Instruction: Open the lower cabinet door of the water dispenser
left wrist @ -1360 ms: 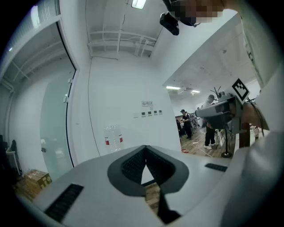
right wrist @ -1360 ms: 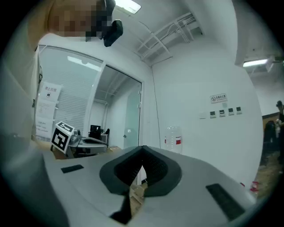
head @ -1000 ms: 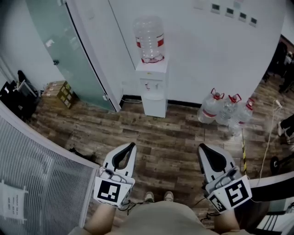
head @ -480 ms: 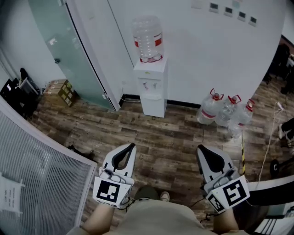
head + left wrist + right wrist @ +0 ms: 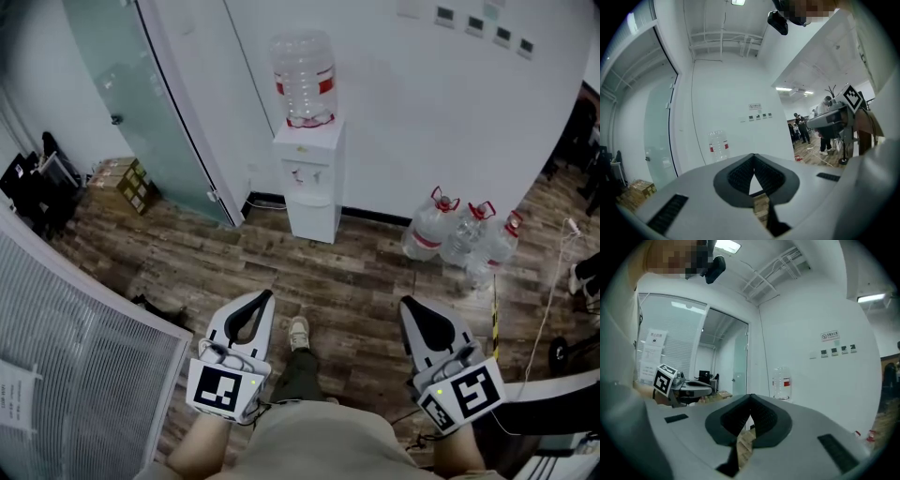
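Wooden floor separates the water dispenser from clenched left fingers and right fingers.

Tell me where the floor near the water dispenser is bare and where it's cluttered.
Bare: the wood floor straight in front of the water dispenser. Cluttered: water jugs by the wall to its right; cardboard boxes by the glass door at left.

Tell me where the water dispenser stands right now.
In the head view the water dispenser stands against the white wall at upper centre, just right of the frosted glass door, with spare water bottles on the floor to its right.
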`<state>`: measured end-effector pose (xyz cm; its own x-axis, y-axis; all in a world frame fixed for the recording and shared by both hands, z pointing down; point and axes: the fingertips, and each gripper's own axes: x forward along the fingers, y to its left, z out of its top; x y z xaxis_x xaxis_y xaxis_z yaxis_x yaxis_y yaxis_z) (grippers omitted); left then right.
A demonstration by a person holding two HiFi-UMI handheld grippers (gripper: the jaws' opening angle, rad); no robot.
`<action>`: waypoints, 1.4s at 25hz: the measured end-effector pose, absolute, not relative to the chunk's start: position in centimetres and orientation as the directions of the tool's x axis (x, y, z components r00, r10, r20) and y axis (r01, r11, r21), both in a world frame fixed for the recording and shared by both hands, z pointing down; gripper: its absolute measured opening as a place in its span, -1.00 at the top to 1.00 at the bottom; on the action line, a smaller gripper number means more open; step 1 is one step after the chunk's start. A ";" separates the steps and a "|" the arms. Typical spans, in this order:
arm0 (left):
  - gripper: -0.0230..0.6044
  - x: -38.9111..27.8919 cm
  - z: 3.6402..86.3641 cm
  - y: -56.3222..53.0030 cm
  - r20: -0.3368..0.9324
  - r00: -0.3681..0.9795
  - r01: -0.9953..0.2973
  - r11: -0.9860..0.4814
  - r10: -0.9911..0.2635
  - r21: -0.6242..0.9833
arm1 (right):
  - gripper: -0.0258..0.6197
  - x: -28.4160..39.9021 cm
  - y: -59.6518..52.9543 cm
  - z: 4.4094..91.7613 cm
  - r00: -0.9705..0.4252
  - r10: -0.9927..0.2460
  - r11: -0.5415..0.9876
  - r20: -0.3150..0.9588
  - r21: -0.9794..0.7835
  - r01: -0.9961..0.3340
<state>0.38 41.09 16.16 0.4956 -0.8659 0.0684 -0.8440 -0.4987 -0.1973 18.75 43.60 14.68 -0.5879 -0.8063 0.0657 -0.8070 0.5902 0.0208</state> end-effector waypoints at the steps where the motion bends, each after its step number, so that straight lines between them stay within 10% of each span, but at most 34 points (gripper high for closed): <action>1: 0.91 0.2 16.3 40.5 0.067 0.493 -0.846 -0.496 -0.867 -0.196 | 0.90 18.6 43.0 14.8 -0.589 -0.806 0.591 0.066 0.023 -0.806; 35: 0.91 -11.3 17.5 -3.9 0.141 0.564 -0.796 -0.581 -0.814 -0.170 | 0.90 6.8 -2.3 15.7 -0.514 -0.838 0.522 0.185 -0.003 -0.853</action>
<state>-11.32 -3.91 17.51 0.5639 -0.8137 0.1409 -0.7960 -0.5810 -0.1696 6.84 -2.27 15.67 -0.5139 -0.8377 0.1847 -0.8527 0.5224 -0.0028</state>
